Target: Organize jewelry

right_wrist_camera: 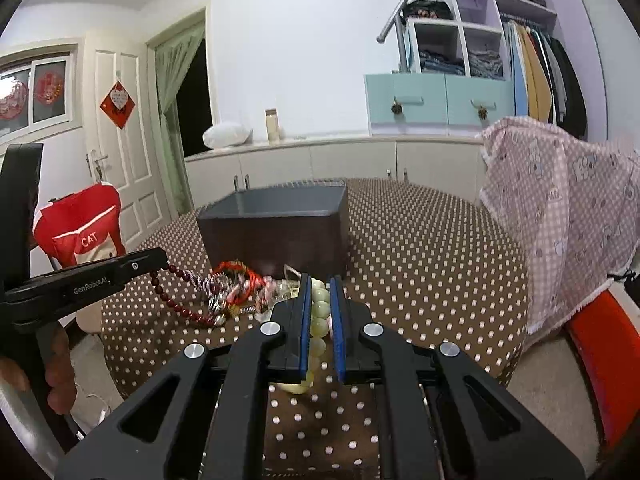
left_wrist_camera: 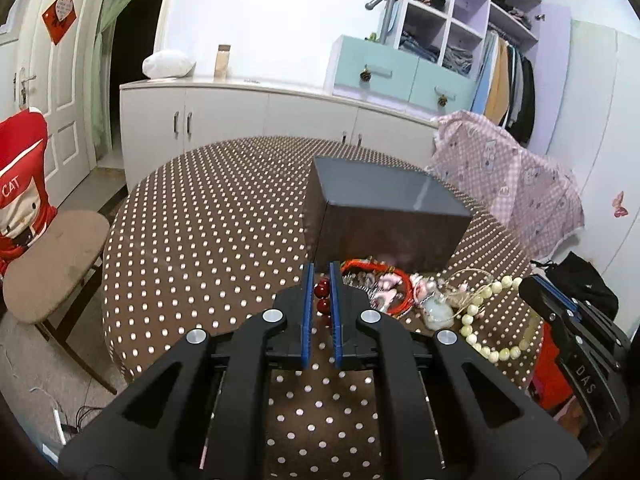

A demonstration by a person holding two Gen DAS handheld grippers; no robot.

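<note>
A dark open box (left_wrist_camera: 384,220) (right_wrist_camera: 276,228) stands on the dotted table. A jewelry pile (left_wrist_camera: 400,288) (right_wrist_camera: 240,292) lies in front of it. My left gripper (left_wrist_camera: 320,280) is shut on a dark red bead strand (left_wrist_camera: 322,298), which hangs from it in the right wrist view (right_wrist_camera: 176,292). My right gripper (right_wrist_camera: 320,292) is shut on a pale green bead necklace (right_wrist_camera: 318,320), seen looped on the table in the left wrist view (left_wrist_camera: 484,320). The left gripper's body shows in the right wrist view (right_wrist_camera: 80,284), and the right gripper's body in the left wrist view (left_wrist_camera: 576,340).
The round table (left_wrist_camera: 208,216) has a brown polka-dot cloth. A chair with a red cover (left_wrist_camera: 20,192) stands left. A pink checked cloth (right_wrist_camera: 568,208) drapes a chair at right. White cabinets (left_wrist_camera: 240,120) line the back wall.
</note>
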